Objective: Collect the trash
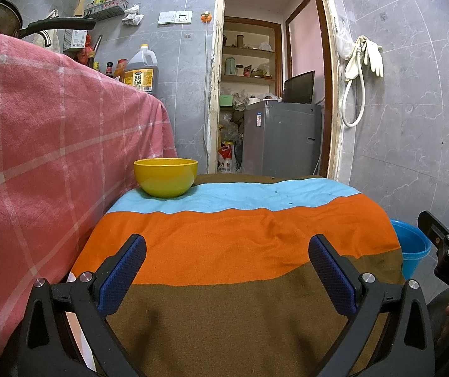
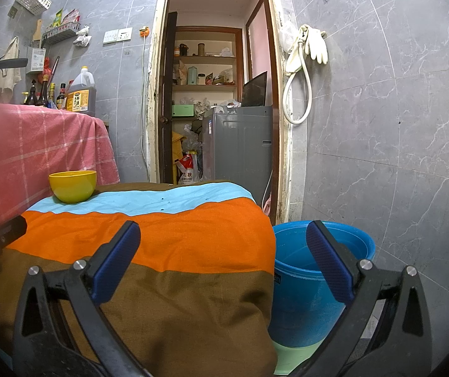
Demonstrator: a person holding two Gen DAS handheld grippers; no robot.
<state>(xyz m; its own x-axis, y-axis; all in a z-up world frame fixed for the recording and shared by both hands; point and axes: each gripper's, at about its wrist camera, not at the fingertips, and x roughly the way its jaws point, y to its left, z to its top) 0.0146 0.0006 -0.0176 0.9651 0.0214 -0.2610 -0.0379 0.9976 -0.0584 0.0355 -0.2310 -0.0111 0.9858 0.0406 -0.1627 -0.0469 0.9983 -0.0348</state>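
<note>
Striped cloth, one yellow bowl, one blue bucket, two open tools

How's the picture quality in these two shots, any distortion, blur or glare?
Left wrist view: strong fisheye bending of the door frame, dark corner vignette, sharp yellow bowl casting a soft shadow. Right wrist view: same curvature, blurred dark shape at the left edge, mild sheen on the blue bucket, no harsh glare.

Home kitchen; oil jug; pantry shelves
</note>
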